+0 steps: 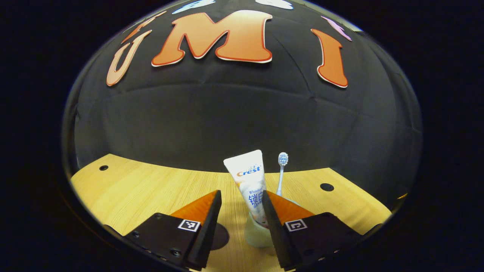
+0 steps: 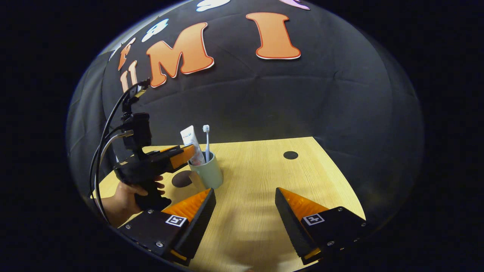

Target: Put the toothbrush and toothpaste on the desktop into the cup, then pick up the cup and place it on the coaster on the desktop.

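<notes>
Your left gripper (image 1: 237, 206) is hanging open right at the cup (image 1: 257, 234), not yet squeezing it; your right gripper (image 2: 245, 202) is sitting open over bare counter (image 2: 264, 170). Toothpaste (image 1: 247, 181) and toothbrush (image 1: 281, 170) are standing in the cup. The coaster (image 2: 182, 178) is lying just beside it. Risk: an off-centre squeeze tipping the top-heavy cup. The tube is reading "Crest".
</notes>
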### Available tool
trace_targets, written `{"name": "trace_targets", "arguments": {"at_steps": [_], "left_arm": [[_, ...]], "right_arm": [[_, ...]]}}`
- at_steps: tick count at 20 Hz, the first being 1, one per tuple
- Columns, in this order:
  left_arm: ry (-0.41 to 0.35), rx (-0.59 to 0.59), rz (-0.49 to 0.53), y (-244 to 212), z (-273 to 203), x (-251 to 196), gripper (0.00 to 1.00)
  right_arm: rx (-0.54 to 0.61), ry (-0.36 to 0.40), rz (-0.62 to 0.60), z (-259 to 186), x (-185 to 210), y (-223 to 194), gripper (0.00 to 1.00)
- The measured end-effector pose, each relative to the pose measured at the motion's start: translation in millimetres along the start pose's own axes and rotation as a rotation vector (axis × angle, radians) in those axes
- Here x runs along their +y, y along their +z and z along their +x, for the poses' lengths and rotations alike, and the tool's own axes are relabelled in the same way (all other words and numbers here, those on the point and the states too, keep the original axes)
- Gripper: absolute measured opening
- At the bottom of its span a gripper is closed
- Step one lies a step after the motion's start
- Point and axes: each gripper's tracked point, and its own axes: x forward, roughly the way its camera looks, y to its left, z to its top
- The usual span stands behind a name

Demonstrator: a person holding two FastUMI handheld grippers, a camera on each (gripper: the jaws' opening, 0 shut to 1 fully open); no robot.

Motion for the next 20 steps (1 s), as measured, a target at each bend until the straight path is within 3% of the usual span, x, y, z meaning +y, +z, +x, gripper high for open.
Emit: {"name": "trace_targets", "arguments": {"at_steps": [5,8,15,18,20], "left_arm": [[-0.127,-0.008,-0.032,17,-8,-41,0.63],[-0.148,0.010,-0.001,24,-21,-51,0.63],[-0.147,0.006,0.054,61,-73,-27,0.66],[-0.108,0.003,0.054,74,-96,-4,0.74],[-0.088,0.019,0.052,77,-111,7,0.85]], "right_arm": [[0.006,-0.015,-0.001,-5,-1,1,0.96],[0.010,-0.030,-0.005,-6,-3,5,0.96],[0.059,-0.035,-0.018,12,10,12,0.96],[0.074,-0.015,-0.036,26,22,20,0.96],[0.096,-0.003,-0.050,35,32,24,0.96]]}}
